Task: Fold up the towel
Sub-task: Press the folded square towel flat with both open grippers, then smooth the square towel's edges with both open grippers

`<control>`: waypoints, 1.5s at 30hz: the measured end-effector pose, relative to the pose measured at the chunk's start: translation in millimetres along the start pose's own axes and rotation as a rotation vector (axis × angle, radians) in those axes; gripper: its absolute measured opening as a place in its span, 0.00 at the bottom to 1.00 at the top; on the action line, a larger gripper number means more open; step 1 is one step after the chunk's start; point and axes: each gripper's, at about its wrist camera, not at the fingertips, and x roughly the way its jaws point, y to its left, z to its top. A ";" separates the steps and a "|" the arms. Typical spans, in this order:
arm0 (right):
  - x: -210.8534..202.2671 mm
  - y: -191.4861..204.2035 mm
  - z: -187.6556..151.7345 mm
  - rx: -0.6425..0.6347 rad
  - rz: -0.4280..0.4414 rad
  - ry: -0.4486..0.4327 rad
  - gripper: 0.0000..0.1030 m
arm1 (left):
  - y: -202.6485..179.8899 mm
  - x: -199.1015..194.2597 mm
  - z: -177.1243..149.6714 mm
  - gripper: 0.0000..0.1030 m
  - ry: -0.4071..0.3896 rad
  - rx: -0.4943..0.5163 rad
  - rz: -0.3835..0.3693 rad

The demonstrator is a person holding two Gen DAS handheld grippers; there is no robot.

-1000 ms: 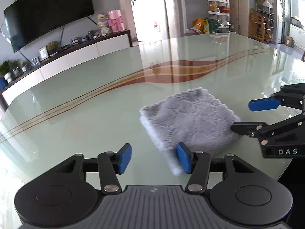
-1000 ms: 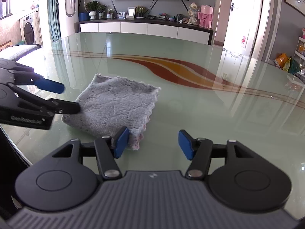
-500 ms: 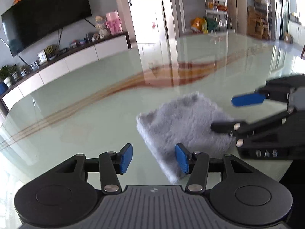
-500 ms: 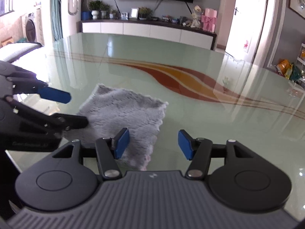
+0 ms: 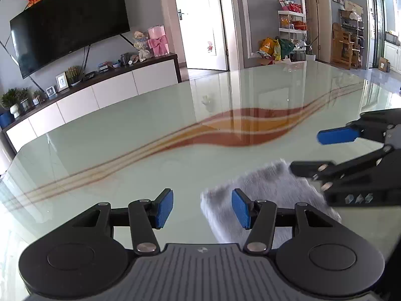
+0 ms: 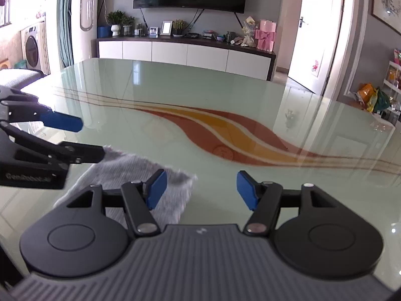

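Observation:
A grey fluffy towel [image 5: 270, 188] lies folded in a small rectangle on the glass table [image 5: 150, 130], near its front edge. My left gripper [image 5: 202, 208] hovers open above the towel's left edge, with nothing between its blue pads. The right gripper [image 5: 305, 151] reaches in from the right, its lower finger over the towel's far corner, also open. In the right wrist view, the towel [image 6: 130, 168] sits under the left finger of my right gripper [image 6: 201, 189], which holds nothing. The left gripper [image 6: 91, 138] comes in from the left there, jaws apart.
The pale green glass table carries a red and orange wave band [image 6: 225, 130] across its middle. Beyond its far edge stand a white TV cabinet [image 6: 185, 52], a wall TV [image 5: 67, 30], a white door [image 5: 200, 22] and a cluttered shelf [image 5: 290, 32].
Both grippers have drawn back from the towel, which has slid toward the bottom of both views and is partly hidden behind the fingers. The towel stays folded. Both jaws stay apart.

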 end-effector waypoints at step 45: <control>-3.0 -34.1 -16.9 0.111 -0.052 0.003 0.63 | 13.1 13.3 -10.6 0.62 0.042 -0.050 0.029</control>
